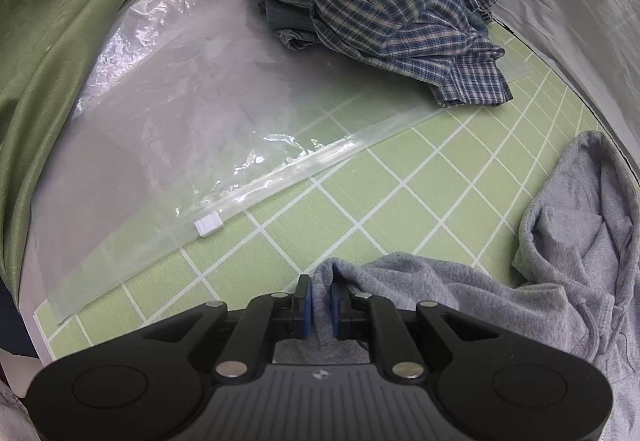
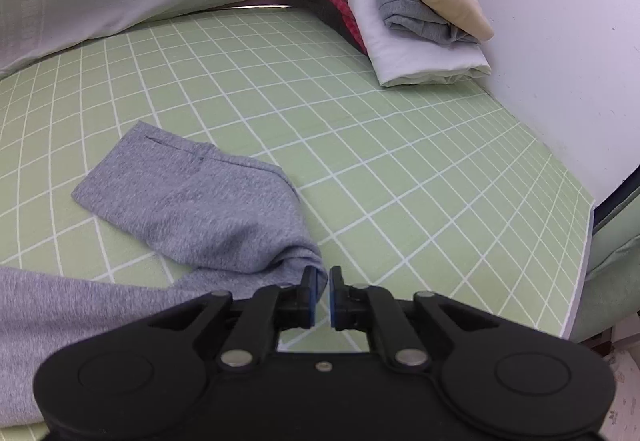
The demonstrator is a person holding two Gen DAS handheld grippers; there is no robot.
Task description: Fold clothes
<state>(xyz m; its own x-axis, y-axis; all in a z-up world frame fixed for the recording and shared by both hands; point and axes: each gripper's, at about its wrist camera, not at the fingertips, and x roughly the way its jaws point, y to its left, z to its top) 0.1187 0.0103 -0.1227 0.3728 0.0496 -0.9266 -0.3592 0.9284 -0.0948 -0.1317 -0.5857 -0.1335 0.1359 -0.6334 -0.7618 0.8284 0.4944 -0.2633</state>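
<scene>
1. Down at the bottom centre of the left wrist view, the left gripper [image 1: 321, 305] has its blue-padded fingers [image 1: 306, 307] pinching a fold of the grey garment [image 1: 568, 269], the cloth filling the narrow gap between the pads.
2. That garment spreads from the fingers to the lower right of the frame, rumpled on the green grid mat [image 1: 420, 193].
3. Further out, a clear zip bag [image 1: 192, 129] lies flat across the middle left, its white slider [image 1: 208, 225] near the mat's edge.
4. At the upper centre a plaid shirt [image 1: 396, 1] sits heaped over a dark blue cloth [image 1: 276, 1], and a green curtain [image 1: 52, 41] hangs at the left.
5. In the right wrist view, the right gripper [image 2: 323, 295] at bottom centre has its fingers [image 2: 336, 297] nearly together with a thin slit between them; the grey garment's sleeve [image 2: 192, 201] touches the left pad, and whether any cloth is caught I cannot tell.
6. The sleeve stretches to the middle left on the mat.
7. At the upper right a folded stack [image 2: 404, 13] rests by a white wall [image 2: 560, 41].
</scene>
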